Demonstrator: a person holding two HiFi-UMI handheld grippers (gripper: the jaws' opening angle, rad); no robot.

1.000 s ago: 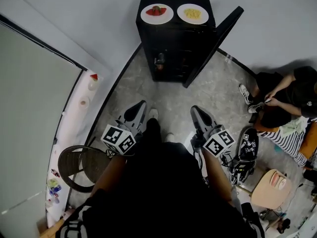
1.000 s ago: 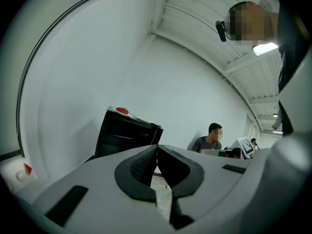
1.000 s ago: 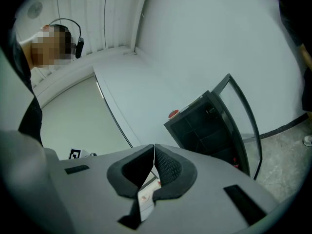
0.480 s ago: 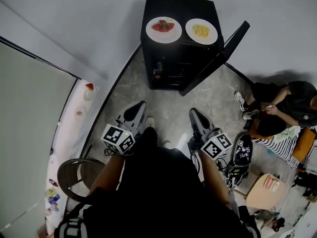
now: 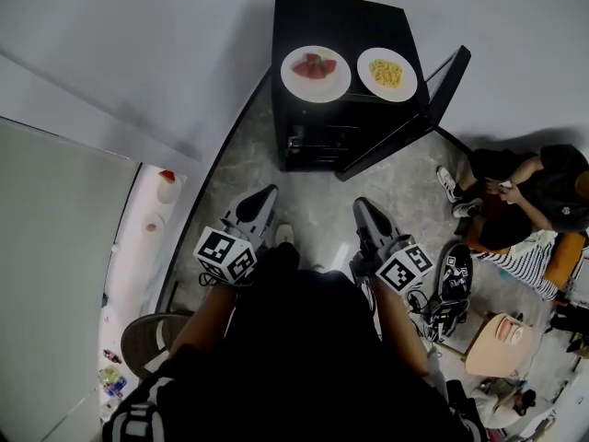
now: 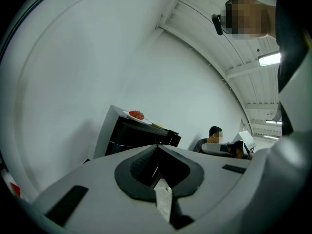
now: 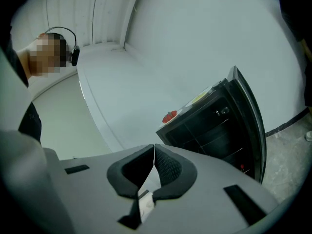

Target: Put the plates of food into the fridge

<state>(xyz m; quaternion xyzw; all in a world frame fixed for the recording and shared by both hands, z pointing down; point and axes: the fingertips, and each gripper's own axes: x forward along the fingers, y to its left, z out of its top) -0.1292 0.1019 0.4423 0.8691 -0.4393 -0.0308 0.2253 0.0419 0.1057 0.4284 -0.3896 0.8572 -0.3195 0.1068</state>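
Plates on the fridge (image 5: 324,17): strawberry plate (image 5: 316,74) beside pasta plate (image 5: 386,74), door (image 5: 434,99) open. Left gripper (image 5: 265,192) and right gripper (image 5: 361,205) well short, fingers together on nothing. Risk: a shallow rim grip could tip food off.

The head view looks steeply down from above the person, with the left gripper (image 5: 262,199) and right gripper (image 5: 366,210) close below it and the black fridge (image 5: 322,21) well apart at the frame's top. The left gripper view sits just behind its own closed jaws on the left gripper (image 6: 157,149), facing roughly level towards the fridge (image 6: 129,138) from low down. The right gripper view rides the same way on the right gripper (image 7: 154,149), tilted, facing the fridge (image 7: 209,130) and its open door. All three views share the fridge and the red food (image 5: 314,64) (image 6: 136,114) (image 7: 169,116) on top.
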